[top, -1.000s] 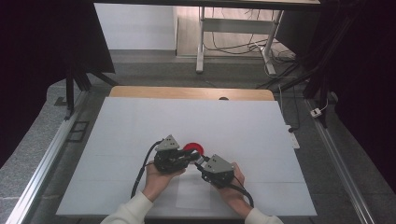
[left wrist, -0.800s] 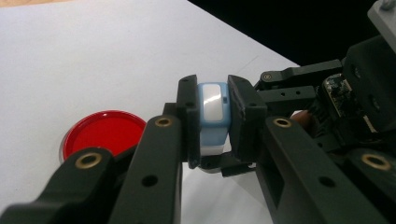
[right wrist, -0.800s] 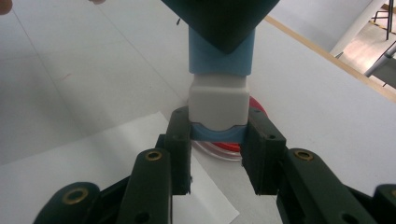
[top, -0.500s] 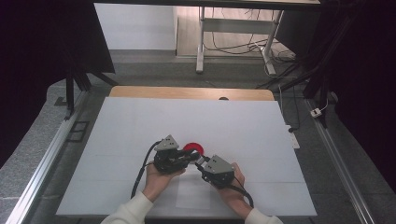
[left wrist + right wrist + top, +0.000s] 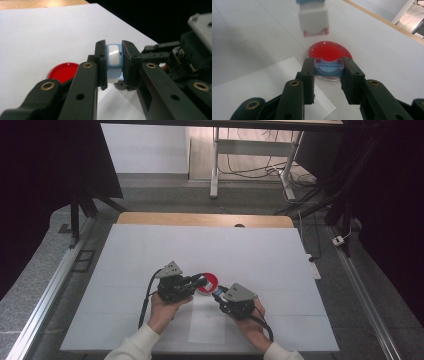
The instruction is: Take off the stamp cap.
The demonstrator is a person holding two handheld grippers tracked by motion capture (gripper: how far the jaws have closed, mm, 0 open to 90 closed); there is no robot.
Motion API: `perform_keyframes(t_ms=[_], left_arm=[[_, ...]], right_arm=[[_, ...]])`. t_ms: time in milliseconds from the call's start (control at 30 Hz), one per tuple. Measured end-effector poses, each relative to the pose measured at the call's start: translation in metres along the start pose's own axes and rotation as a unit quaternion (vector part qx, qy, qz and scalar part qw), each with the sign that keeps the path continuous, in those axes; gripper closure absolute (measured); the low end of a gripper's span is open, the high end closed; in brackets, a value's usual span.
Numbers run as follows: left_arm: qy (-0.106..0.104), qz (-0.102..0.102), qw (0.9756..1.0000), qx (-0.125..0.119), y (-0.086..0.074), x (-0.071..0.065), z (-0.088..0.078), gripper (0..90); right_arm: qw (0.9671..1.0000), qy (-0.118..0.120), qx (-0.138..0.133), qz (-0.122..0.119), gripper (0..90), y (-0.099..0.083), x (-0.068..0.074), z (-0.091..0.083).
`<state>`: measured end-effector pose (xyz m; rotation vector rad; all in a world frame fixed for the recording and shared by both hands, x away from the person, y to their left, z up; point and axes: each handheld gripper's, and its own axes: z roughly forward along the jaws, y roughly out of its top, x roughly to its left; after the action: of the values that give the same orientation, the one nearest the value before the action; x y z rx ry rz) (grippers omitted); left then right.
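Claws both pinch: left claw [image 5: 113,62] a blue-white block [image 5: 113,60], right claw [image 5: 328,68] a blue cap [image 5: 328,67].

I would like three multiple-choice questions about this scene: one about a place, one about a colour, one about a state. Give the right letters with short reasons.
1. Where does the round dish lie?
A. on the white table near both grippers
B. on the floor
C. on the wooden strip at the far edge

2. What colour is the dish?
A. green
B. red
C. yellow

3. How does the right gripper stand?
A. wide open over bare table
B. shut on a small blue piece
C. lying on its side, let go

Answers: 
1 A, the high view shows it on the white table between the two gripper tips. 
2 B, it is plainly red in all views. 
3 B, its jaws press both sides of the small blue piece; the left gripper likewise clamps a blue and white block.
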<state>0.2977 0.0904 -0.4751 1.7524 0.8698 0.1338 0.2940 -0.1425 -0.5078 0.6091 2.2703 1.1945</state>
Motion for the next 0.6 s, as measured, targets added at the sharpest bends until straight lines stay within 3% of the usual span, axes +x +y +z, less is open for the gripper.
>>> perform_keyframes(t_ms=[167, 600], left_arm=[[-0.001, 0.014, 0.9999, 0.009, -0.0011, -0.0055, 0.0040, 75.9], [0.001, 0.017, 0.9998, 0.013, -0.0013, -0.0043, 0.0034, 75.8]], right_arm=[[0.9999, 0.001, 0.004, 0.011, 65.0, -0.0027, -0.0036, -0.0006], [0.9999, 0.003, -0.002, 0.012, 64.9, -0.0071, -0.0099, -0.0046]])
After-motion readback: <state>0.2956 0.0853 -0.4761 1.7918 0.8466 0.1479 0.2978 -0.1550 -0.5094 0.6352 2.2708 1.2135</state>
